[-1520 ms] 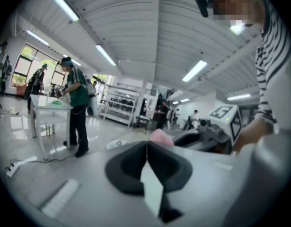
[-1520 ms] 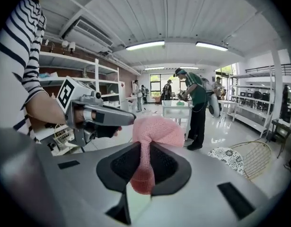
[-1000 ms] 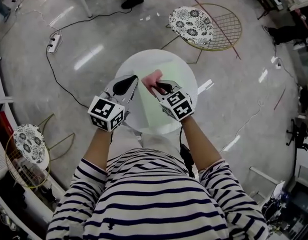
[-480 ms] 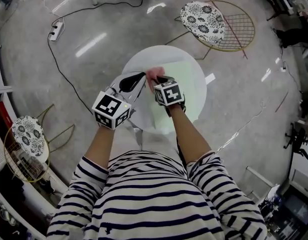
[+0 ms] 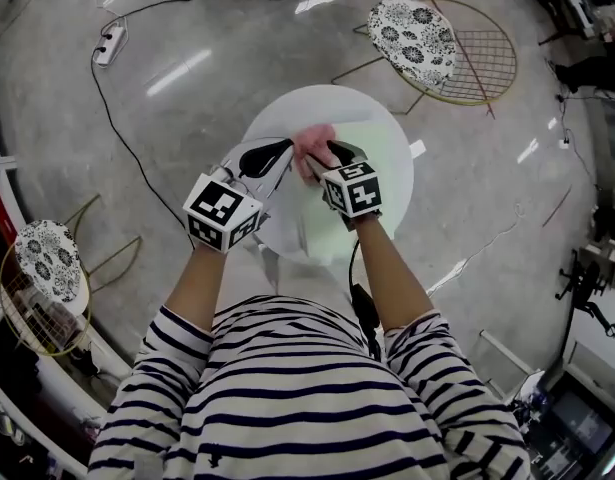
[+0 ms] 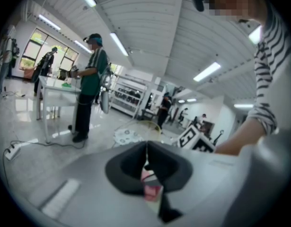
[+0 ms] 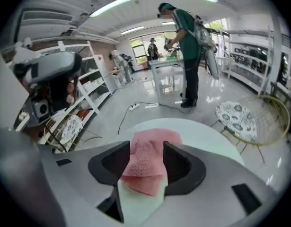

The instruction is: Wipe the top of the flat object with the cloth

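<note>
A pink cloth (image 5: 314, 148) lies bunched on the pale green flat object (image 5: 375, 158), which rests on a round white table (image 5: 277, 118). My right gripper (image 5: 330, 154) hovers over the cloth. Its jaws are opening, and the right gripper view shows the cloth (image 7: 147, 162) loose in the gap between them, on the green sheet (image 7: 140, 202). My left gripper (image 5: 277, 151) is shut with nothing in it, its tip just left of the cloth. In the left gripper view its jaws (image 6: 146, 150) meet in a thin line, with a bit of pink cloth (image 6: 152, 191) beyond them.
Two wire-frame chairs with patterned seats stand on the floor, one far right (image 5: 412, 28) and one near left (image 5: 47, 268). A power strip (image 5: 108, 41) with a black cable lies far left. A person (image 7: 185, 41) stands at a white table; shelves (image 7: 88, 89) line the left.
My right gripper's jaws have spread apart around the pink cloth. Both grippers have shifted slightly toward the far side of the table, and the cloth sits a little further left.
</note>
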A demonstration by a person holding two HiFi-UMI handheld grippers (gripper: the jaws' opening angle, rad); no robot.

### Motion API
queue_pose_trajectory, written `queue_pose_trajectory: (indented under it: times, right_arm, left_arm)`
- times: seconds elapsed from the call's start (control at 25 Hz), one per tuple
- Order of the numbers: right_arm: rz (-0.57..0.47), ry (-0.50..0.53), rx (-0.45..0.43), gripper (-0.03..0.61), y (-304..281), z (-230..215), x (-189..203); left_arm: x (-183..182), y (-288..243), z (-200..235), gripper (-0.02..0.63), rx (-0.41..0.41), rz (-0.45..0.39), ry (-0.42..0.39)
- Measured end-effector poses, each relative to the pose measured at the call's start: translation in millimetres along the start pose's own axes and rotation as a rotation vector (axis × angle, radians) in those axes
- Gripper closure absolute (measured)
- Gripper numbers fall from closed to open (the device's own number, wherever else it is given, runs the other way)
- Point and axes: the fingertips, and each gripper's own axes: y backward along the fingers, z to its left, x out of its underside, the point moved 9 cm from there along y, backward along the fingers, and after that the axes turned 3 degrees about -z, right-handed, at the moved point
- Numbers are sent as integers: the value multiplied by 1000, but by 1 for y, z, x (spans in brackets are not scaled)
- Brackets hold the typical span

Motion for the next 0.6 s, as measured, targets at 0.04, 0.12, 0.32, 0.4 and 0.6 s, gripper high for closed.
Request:
queue_pose_trajectory:
  times: [0.04, 0.12, 0.32, 0.4, 0.6]
  right_arm:
    - [-11, 93, -28, 382, 5, 2, -4]
    - [9, 351, -97, 382, 10, 6, -10]
    - [190, 828, -241, 371, 0, 9, -11]
    - [241, 906, -278, 362, -10, 9, -11]
    - [353, 1028, -334, 348, -34, 14, -11]
  left_arm:
    - [0, 0, 1, 606, 0, 1, 0]
    - [0, 1, 3, 606, 2, 4, -2]
    - [3, 3, 4, 606, -7, 18, -9]
    - [5, 2, 5, 606, -9, 26, -11]
    - [10, 3, 7, 606, -13, 38, -2]
